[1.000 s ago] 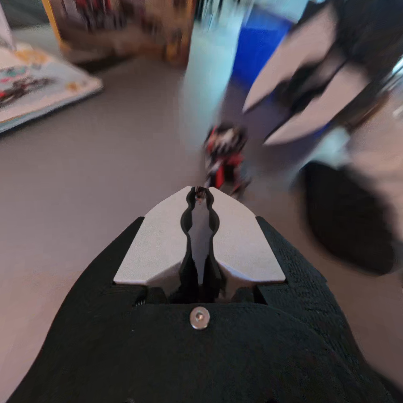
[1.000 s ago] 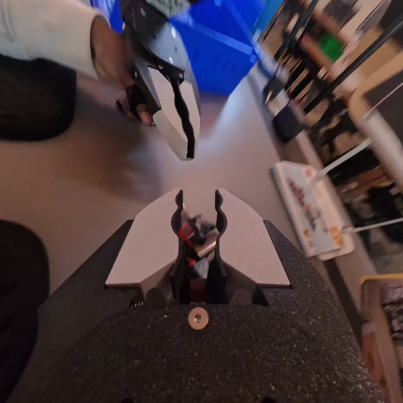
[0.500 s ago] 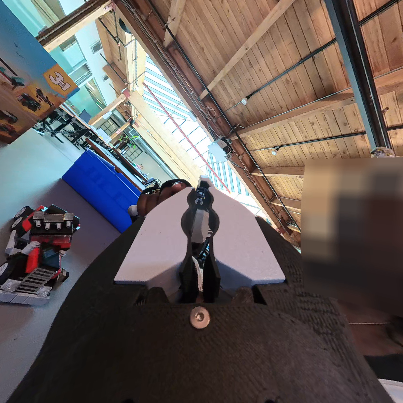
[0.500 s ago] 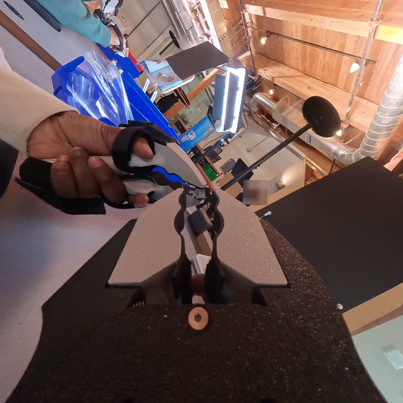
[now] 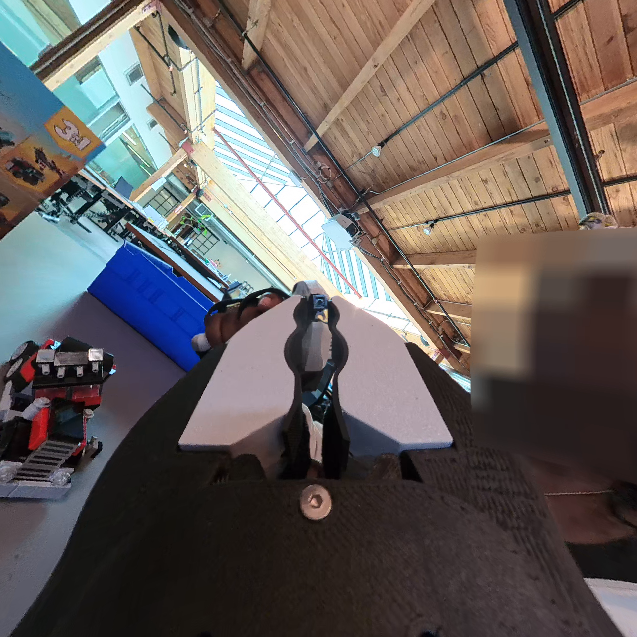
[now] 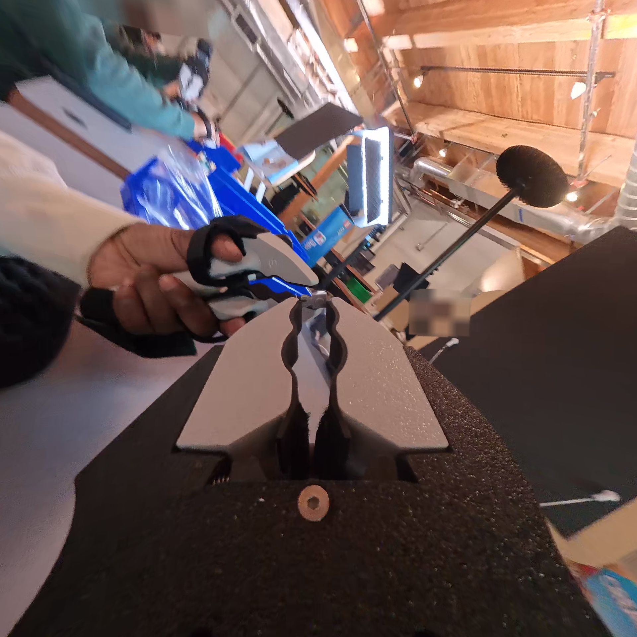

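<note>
Brick (image 5: 320, 303), small and dark grey, sat at centre frame of the left wrist view, pinched at the very tips of my left gripper (image 5: 317, 304), which I had tilted up so the piece showed against the wooden ceiling (image 5: 448, 103). I judged it was raised off the table (image 5: 41, 537) so both tools could meet on it in free air. In the right wrist view my right gripper (image 6: 314, 304) had its jaws nearly together around the same spot, a grey stud piece (image 6: 319, 298) lodged between its tips, with the left gripper (image 6: 275, 275) coming in from the left of frame, its tips at that piece. Whether the right pads pressed it I could not tell. Only the left view showed the toy car (image 5: 48, 413) lying at lower left beside the blue bin (image 5: 151, 310); only the right view showed the hand (image 6: 148, 275) working the left tool.
</note>
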Demonstrator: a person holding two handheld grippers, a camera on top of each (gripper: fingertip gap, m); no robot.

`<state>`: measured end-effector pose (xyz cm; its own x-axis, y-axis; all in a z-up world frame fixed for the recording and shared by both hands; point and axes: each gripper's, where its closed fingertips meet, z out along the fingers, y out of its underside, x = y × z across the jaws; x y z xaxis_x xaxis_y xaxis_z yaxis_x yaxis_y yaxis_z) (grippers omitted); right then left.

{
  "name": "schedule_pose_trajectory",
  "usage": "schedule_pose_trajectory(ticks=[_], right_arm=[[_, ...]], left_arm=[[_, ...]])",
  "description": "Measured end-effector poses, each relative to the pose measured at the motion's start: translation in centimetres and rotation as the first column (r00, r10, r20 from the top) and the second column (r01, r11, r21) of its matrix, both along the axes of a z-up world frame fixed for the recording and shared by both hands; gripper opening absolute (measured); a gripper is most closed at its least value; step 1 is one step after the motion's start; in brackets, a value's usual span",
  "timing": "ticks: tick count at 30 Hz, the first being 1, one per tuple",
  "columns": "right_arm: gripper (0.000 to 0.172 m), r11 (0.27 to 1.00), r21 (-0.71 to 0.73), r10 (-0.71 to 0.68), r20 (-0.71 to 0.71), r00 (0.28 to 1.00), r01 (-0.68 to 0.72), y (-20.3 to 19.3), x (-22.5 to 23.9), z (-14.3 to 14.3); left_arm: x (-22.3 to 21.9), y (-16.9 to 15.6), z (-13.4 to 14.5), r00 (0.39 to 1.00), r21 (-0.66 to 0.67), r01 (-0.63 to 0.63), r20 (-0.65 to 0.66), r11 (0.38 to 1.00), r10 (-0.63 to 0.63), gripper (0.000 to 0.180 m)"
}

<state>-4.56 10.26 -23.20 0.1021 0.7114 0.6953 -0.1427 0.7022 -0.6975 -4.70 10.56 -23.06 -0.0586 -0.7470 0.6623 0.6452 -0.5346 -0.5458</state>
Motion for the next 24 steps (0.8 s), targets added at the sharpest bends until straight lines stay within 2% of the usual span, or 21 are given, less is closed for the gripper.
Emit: schedule_pose_trajectory(ticks=[4,12,16,24], right_arm=[[0.013,0.994,-0.078,0.081,-0.031,0.996,-0.083,-0.1,0.7,0.6],[0.013,0.998,0.011,0.068,0.036,0.997,-0.069,-0.7,0.2,-0.5],[0.013,0.997,0.04,0.062,0.055,0.997,-0.064,-0.9,0.1,-0.7],[0.013,0.996,0.065,0.052,0.06,0.997,-0.056,-1.0,0.1,-0.7]], left_arm=[[-0.2,-0.4,0.2,0.999,0.03,-0.002,-0.042,1.0,0.003,0.015],[1.1,-1.0,-0.1,0.994,0.014,0.072,-0.079,0.997,-0.07,0.017],[0.8,-0.9,-0.1,0.995,0.003,0.066,-0.072,0.998,-0.066,0.008],[0.9,-1.0,-0.2,0.994,0.002,0.074,-0.084,0.997,-0.074,0.013]])
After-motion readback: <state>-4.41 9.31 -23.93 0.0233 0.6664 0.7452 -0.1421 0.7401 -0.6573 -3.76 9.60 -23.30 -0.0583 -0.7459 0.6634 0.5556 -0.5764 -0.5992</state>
